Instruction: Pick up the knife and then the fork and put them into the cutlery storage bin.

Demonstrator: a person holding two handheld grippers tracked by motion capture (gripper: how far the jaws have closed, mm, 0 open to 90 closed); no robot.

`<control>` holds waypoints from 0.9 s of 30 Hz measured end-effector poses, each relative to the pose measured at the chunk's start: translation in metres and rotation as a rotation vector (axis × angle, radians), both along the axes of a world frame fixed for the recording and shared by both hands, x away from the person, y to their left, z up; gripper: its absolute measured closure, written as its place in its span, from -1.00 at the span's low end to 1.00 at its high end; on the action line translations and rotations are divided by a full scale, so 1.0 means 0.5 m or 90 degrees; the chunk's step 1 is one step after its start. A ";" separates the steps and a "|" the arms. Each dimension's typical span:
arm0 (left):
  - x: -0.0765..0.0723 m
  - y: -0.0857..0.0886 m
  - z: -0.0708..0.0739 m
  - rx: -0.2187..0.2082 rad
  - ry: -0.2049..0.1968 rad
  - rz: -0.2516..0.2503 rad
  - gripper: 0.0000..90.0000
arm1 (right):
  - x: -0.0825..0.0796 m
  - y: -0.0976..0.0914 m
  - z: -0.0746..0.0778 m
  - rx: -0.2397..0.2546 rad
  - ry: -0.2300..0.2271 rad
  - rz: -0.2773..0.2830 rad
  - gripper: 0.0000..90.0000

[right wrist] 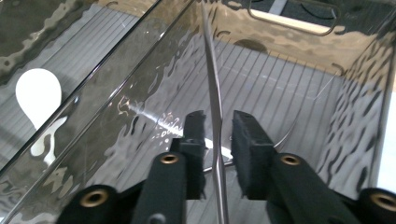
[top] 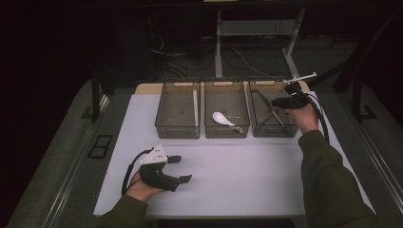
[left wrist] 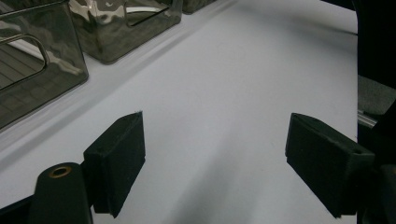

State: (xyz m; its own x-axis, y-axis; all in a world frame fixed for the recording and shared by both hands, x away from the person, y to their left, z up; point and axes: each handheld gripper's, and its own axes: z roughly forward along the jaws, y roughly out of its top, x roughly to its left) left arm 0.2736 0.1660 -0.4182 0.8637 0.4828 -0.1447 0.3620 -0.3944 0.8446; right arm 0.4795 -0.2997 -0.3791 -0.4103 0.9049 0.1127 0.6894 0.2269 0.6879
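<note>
My right gripper (top: 275,102) reaches down into the right clear bin (top: 274,131). In the right gripper view a thin metal utensil handle (right wrist: 212,70) runs up between the jaws of the right gripper (right wrist: 218,119), with a small gap to each pad, so the jaws are open around it. Metal utensils (top: 270,111) lie crossed in that bin. My left gripper (top: 180,169) rests at the front left of the white table (top: 237,171). Its jaws (left wrist: 215,135) stand wide open with nothing between them.
Three clear bins stand in a row at the back. The middle bin (top: 226,132) holds a white spoon (top: 221,118), which I see through the wall (right wrist: 38,95). The left bin (top: 177,131) holds a thin white utensil (top: 195,107). Two bins (left wrist: 42,79) stand ahead of the left gripper.
</note>
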 end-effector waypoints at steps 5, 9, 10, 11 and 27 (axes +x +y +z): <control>0.001 0.001 -0.001 0.000 0.003 0.003 -0.62 | -0.015 -0.012 0.004 0.047 -0.016 0.012 0.24; 0.003 0.002 -0.003 0.002 0.001 0.005 -0.66 | -0.040 -0.015 0.013 0.069 -0.038 0.026 0.00; 0.003 0.002 -0.003 0.004 0.000 0.006 -0.67 | -0.049 -0.016 0.016 0.077 -0.042 0.033 -0.04; 0.003 0.002 -0.003 0.003 0.001 0.006 -0.67 | -0.054 -0.017 0.017 0.079 -0.044 0.035 -0.10; 0.003 -0.001 -0.012 0.000 -0.007 0.011 -0.80 | -0.214 -0.008 0.008 0.092 -0.117 0.096 -0.48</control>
State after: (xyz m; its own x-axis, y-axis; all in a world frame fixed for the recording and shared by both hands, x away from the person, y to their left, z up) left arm 0.2752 0.1657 -0.4243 0.8572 0.4970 -0.1351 0.3587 -0.3878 0.8491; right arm 0.3724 -0.3039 -0.3750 -0.5642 0.8124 0.1472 0.5157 0.2075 0.8313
